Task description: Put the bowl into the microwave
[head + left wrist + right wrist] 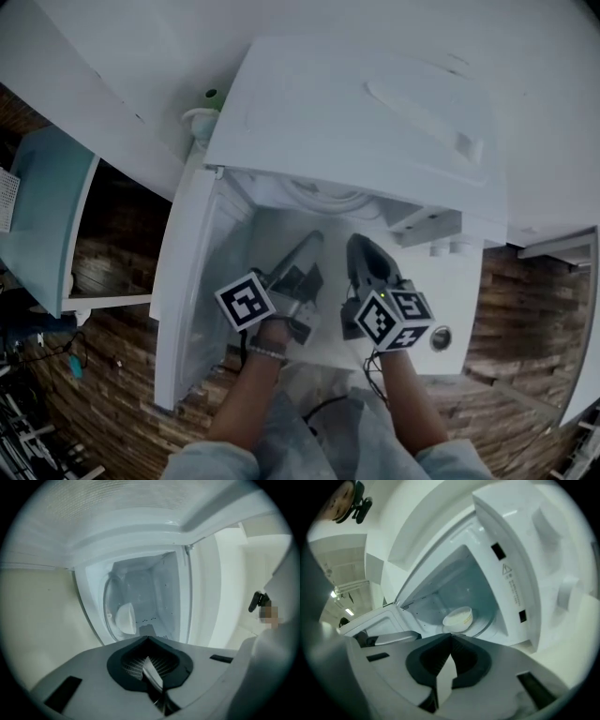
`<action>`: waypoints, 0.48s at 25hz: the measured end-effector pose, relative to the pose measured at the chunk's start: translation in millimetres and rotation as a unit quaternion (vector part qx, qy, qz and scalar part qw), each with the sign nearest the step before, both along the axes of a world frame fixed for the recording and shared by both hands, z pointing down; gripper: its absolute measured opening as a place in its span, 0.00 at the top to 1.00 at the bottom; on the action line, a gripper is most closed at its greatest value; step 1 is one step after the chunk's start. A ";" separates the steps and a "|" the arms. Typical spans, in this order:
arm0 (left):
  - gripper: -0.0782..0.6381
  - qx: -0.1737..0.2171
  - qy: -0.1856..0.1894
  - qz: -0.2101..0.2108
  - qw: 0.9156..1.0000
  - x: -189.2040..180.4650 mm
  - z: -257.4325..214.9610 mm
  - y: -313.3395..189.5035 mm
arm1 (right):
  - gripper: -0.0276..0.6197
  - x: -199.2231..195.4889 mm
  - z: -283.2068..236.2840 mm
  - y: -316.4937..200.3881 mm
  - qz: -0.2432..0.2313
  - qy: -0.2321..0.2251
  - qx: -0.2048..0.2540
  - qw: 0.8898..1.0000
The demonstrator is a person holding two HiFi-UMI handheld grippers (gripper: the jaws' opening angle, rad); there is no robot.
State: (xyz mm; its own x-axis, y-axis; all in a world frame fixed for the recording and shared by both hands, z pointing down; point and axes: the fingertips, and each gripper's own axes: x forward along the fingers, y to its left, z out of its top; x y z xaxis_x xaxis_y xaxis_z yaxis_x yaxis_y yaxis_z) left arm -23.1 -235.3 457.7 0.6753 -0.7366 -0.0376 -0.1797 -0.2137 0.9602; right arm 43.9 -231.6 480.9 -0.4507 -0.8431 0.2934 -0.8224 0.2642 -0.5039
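Tools: left tool (149,638), right tool (451,637) both clenched, nothing between jaws. Small round white bowl (458,617) sits inside white boxy microwave (356,112). Placement looks done; your white microwave door (187,300) stands open.

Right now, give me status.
Left gripper, right gripper: both shut, empty. Bowl inside microwave, on the turntable. Door open, nothing obstructing.

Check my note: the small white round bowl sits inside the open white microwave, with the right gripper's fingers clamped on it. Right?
No. The small white round bowl does sit inside the open white microwave, but the right gripper has its fingers shut on nothing, apart from the bowl, as the right gripper view shows.
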 end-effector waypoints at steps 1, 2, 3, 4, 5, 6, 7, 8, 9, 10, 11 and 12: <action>0.90 0.010 -0.008 0.011 1.000 3.7 -6.2 6.9 | 0.96 1.8 -4.8 6.1 0.001 0.014 0.010 1.000; 0.90 0.022 -0.019 0.023 0.999 7.4 -12.0 14.2 | 0.96 1.9 -10.1 12.7 -0.001 0.026 0.020 0.999; 0.90 0.035 -0.033 0.035 0.998 10.7 -17.7 21.5 | 0.96 1.2 -15.7 19.0 -0.003 0.035 0.029 0.999; 0.90 0.048 -0.049 0.046 0.997 13.6 -23.4 28.8 | 0.96 0.3 -21.7 25.0 -0.003 0.039 0.037 0.999; 0.90 0.061 -0.065 0.056 0.994 16.2 -29.0 36.0 | 0.96 0.0 -28.3 30.9 -0.001 0.038 0.043 0.998; 0.90 0.073 -0.079 0.064 0.992 18.5 -34.5 43.3 | 0.96 0.3 -35.6 36.8 0.004 0.034 0.050 0.998; 0.90 0.085 -0.094 0.072 0.989 20.1 -39.7 50.5 | 0.96 0.6 -43.5 42.8 0.008 0.029 0.056 0.998; 0.90 0.098 -0.109 0.077 0.986 20.8 -44.7 57.5 | 0.96 0.4 -52.0 49.0 0.010 0.025 0.063 0.998; 0.90 0.112 -0.124 0.081 0.983 20.8 -49.8 64.1 | 0.96 -0.6 -60.7 55.5 0.010 0.020 0.070 0.997; 0.90 0.125 -0.139 0.082 0.979 20.3 -55.1 70.6 | 0.96 -2.2 -69.1 62.5 0.006 0.012 0.077 0.997; 0.89 0.138 -0.152 0.082 0.975 19.8 -60.5 77.4 | 0.96 -4.0 -76.9 70.2 0.000 0.003 0.082 0.997; 0.89 0.149 -0.162 0.082 0.972 19.3 -66.5 84.7 | 0.96 -5.3 -83.5 78.5 -0.004 -0.006 0.086 0.996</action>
State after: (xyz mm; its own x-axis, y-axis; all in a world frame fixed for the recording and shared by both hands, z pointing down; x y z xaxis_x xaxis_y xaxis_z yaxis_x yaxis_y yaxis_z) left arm -3.8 -150.6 391.1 0.7951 -0.6064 0.0015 -0.4026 -0.5259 0.7492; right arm 38.6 -153.0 397.4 -0.4602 -0.8769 0.1387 -0.8139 0.3543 -0.4606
